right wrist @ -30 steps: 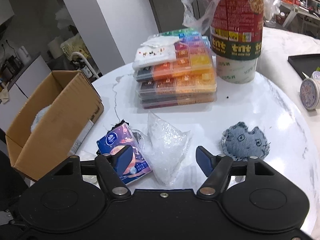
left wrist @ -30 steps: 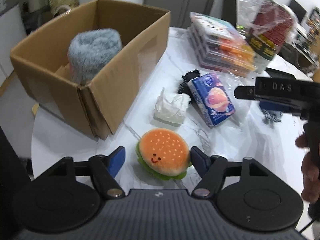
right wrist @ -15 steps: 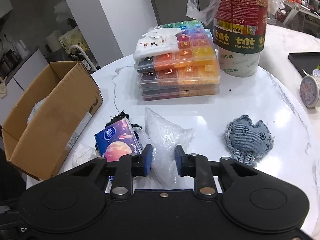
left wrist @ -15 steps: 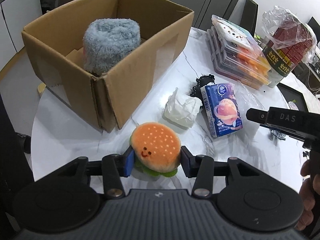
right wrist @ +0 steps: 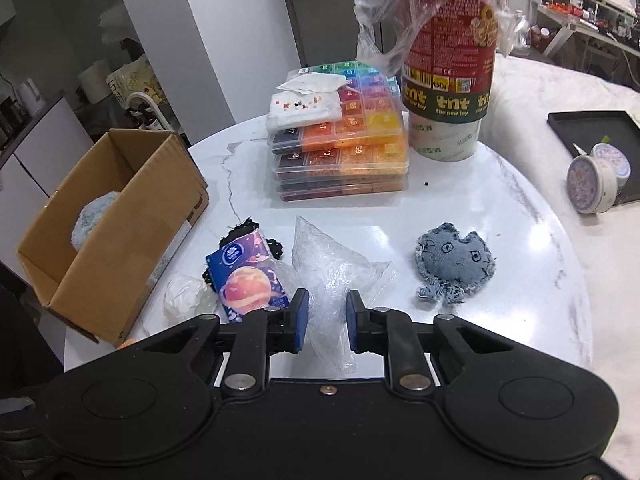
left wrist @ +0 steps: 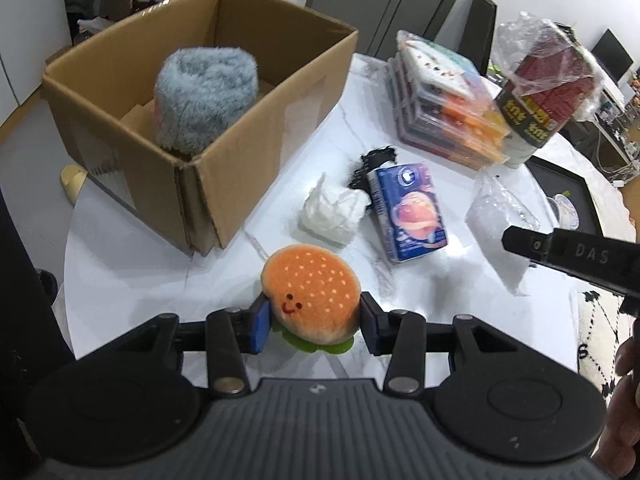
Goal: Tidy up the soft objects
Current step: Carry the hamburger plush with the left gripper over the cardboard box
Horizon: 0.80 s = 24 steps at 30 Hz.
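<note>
My left gripper [left wrist: 314, 326] is shut on an orange burger plush [left wrist: 312, 292], its blue pads pressing both sides just above the white table. Behind it stands an open cardboard box [left wrist: 256, 152] with a fluffy grey-blue bundle [left wrist: 206, 96] inside. My right gripper [right wrist: 327, 316] is shut on the near end of a clear plastic bag [right wrist: 332, 268], which is pinched between the pads. A denim plush [right wrist: 454, 260] lies to its right on the table. A blue tissue pack [right wrist: 248, 280] and a white crumpled wad [left wrist: 334, 212] lie between the bag and the box.
A stack of bead boxes [right wrist: 344, 152] and a tall red tub [right wrist: 448, 80] in plastic wrap stand at the back. A black tray [right wrist: 592, 136] and a round tin [right wrist: 592, 184] are at the far right. A small black item [left wrist: 374, 160] lies behind the tissue pack.
Both grippers went from open to shut: the left closed on the burger plush, the right on the plastic bag. The right one then rose a little with the bag.
</note>
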### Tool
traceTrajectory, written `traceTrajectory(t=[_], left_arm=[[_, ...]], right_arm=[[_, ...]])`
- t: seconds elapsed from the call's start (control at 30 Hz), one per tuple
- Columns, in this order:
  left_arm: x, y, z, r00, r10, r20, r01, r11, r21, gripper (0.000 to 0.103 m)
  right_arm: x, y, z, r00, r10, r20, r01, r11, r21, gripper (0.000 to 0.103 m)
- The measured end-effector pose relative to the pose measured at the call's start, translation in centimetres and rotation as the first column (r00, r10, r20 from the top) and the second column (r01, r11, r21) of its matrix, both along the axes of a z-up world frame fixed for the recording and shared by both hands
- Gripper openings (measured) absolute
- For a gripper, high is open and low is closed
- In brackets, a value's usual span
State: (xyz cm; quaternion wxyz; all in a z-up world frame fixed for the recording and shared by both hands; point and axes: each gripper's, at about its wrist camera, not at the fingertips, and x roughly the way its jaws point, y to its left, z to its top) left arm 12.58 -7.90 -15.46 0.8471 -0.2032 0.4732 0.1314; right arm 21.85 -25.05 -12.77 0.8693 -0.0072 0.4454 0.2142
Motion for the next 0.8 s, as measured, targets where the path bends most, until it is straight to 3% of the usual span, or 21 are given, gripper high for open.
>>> traceTrajectory(t=[0.43, 0.8], left_arm=[[-1.2, -0.8, 3.2, 0.998, -0.067, 0.016, 0.066, 0.995, 0.071, 0.044], [-2.6, -1.9, 7.0, 0.988, -0.138, 0.070, 0.121, 0.971, 0.207, 0.044]], right_arm=[[-3.1, -1.3, 3.5, 0.997, -0.065, 0.035, 0.064, 0.997, 0.039, 0.019], [-6.0, -0.2, 8.1, 0.996, -0.053, 0.072, 0.050, 0.998, 0.042, 0.020]])
